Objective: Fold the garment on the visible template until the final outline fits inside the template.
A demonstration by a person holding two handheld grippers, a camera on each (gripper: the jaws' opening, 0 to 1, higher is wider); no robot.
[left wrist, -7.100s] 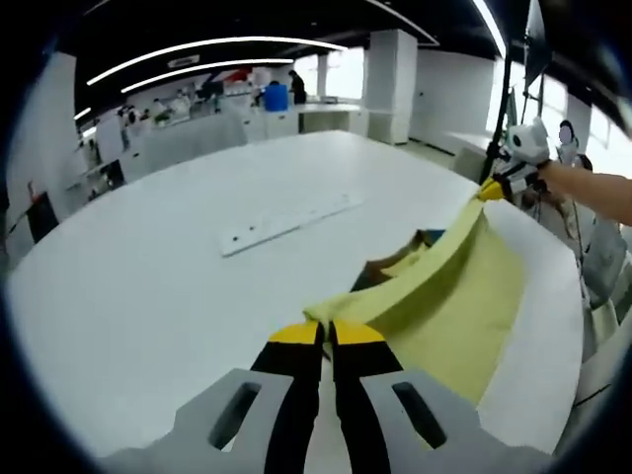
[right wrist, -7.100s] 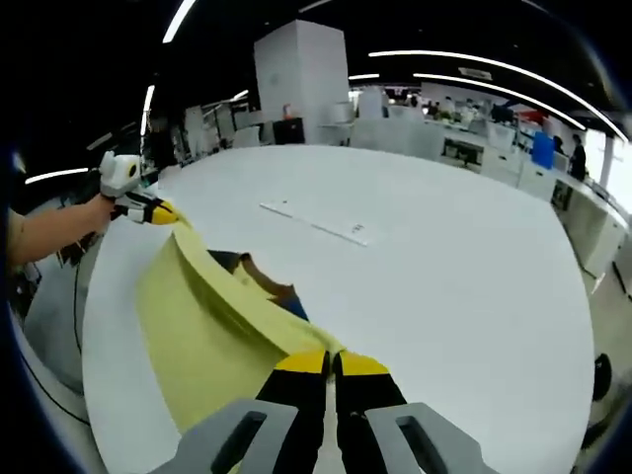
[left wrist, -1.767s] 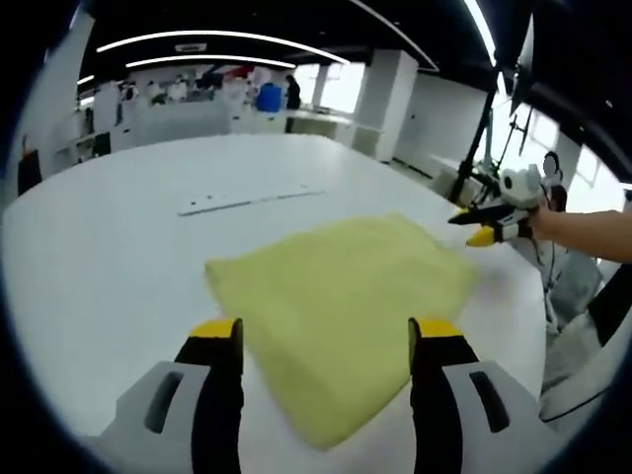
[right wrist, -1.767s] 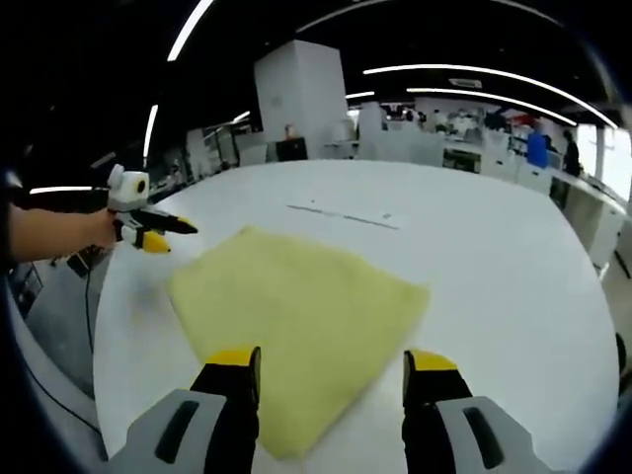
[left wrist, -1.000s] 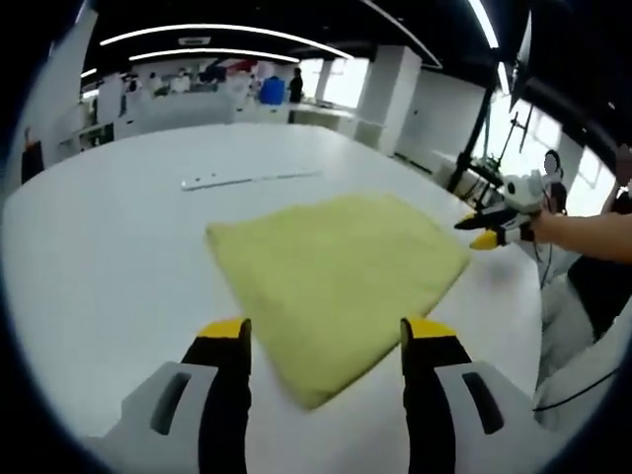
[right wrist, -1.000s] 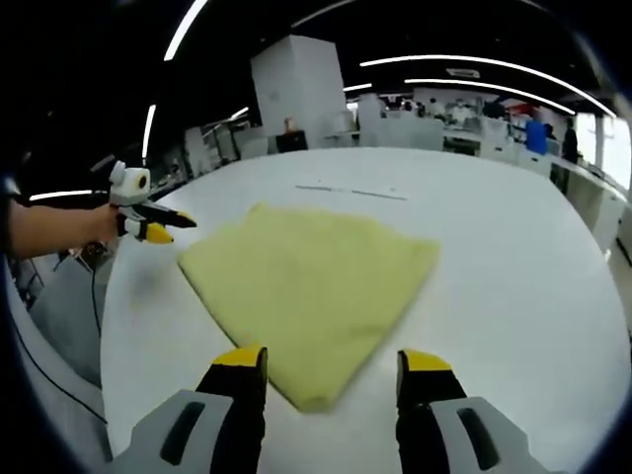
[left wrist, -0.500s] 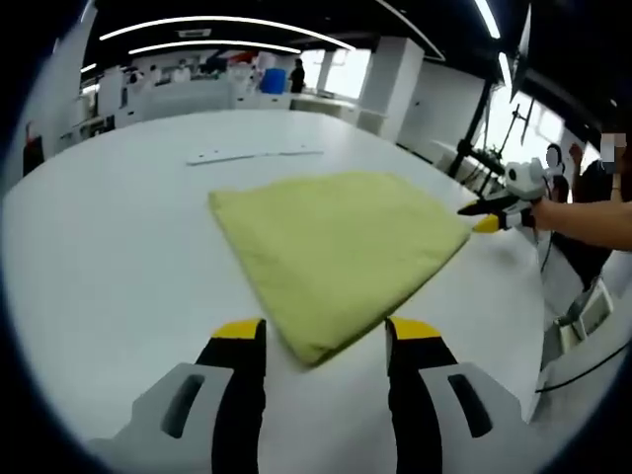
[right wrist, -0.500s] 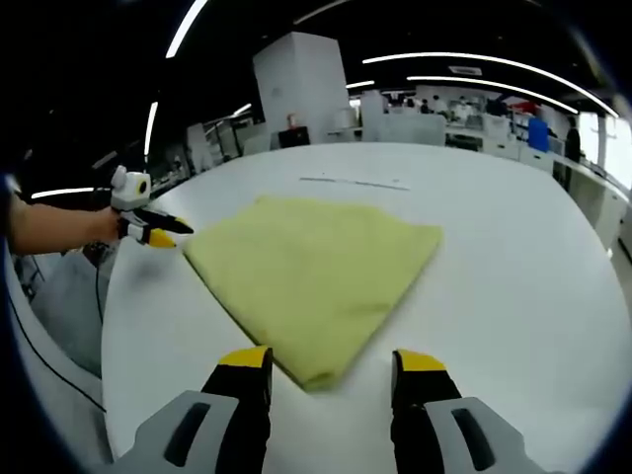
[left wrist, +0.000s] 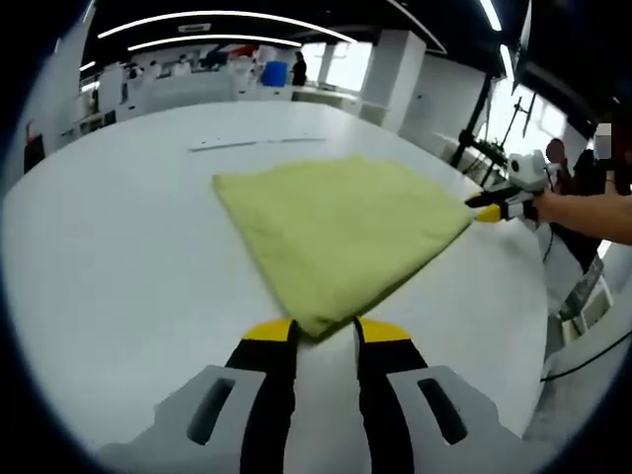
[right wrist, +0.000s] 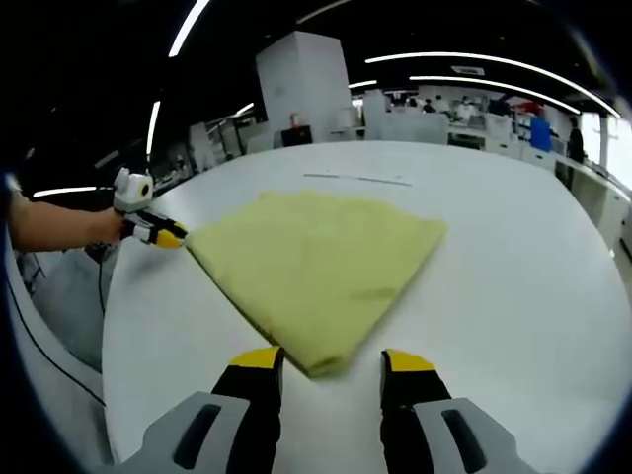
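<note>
A yellow garment [left wrist: 341,222] lies folded flat as a four-cornered pad on the white table [left wrist: 99,247]. My left gripper [left wrist: 326,332] is open but narrowed, its yellow tips on either side of the garment's near corner. The right gripper [left wrist: 486,211] reaches the garment's right corner from the right. In the right gripper view the garment [right wrist: 316,262] points its near corner between the wider tips of my open right gripper [right wrist: 333,359]. There the left gripper [right wrist: 170,236] sits at the garment's left corner. A thin white strip [left wrist: 259,142] lies flat beyond the garment.
The round table's edge [right wrist: 109,326] curves close on the person's side. A bare forearm [left wrist: 592,212] holds the right gripper. A dark stand [left wrist: 482,109] rises past the table. The white strip [right wrist: 357,180] lies far across the table; desks and people fill the office behind.
The garment, held up by both shut grippers seven seconds ago, now lies flat and released. Both cameras have moved in on its corners, and both pairs of jaws have narrowed, the left more.
</note>
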